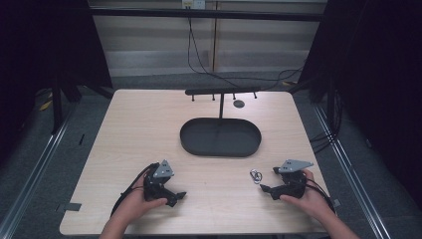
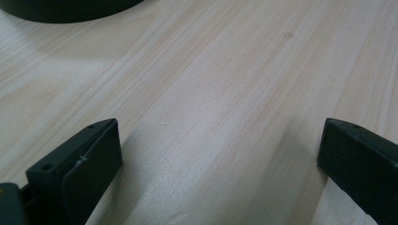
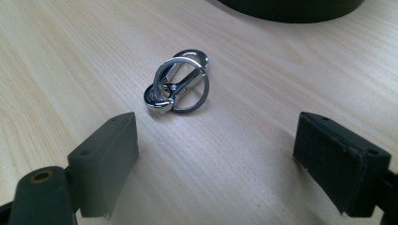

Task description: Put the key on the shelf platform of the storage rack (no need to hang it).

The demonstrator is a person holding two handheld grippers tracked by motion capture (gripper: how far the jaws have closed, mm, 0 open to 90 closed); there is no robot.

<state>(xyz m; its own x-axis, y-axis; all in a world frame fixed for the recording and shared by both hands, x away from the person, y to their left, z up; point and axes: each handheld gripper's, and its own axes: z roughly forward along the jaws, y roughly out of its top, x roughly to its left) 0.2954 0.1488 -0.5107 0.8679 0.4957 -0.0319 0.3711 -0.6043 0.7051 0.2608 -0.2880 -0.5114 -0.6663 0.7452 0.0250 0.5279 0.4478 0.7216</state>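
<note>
Your left gripper (image 1: 175, 195) and right gripper (image 1: 266, 188) sit near the table's (image 1: 139, 134) front edge, jaws wide, empty. The key ring (image 3: 178, 86), seemingly with a clasp, lies just ahead of the right jaws.

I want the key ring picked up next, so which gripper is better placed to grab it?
Right. The right gripper is open with the key ring just ahead between its jaws; the left gripper faces bare table.

the dark oval tray (image 2: 61, 11) is cut off by the top edge in both gripper views; the key clip (image 1: 256, 175) is too small in the high view to make out.
</note>
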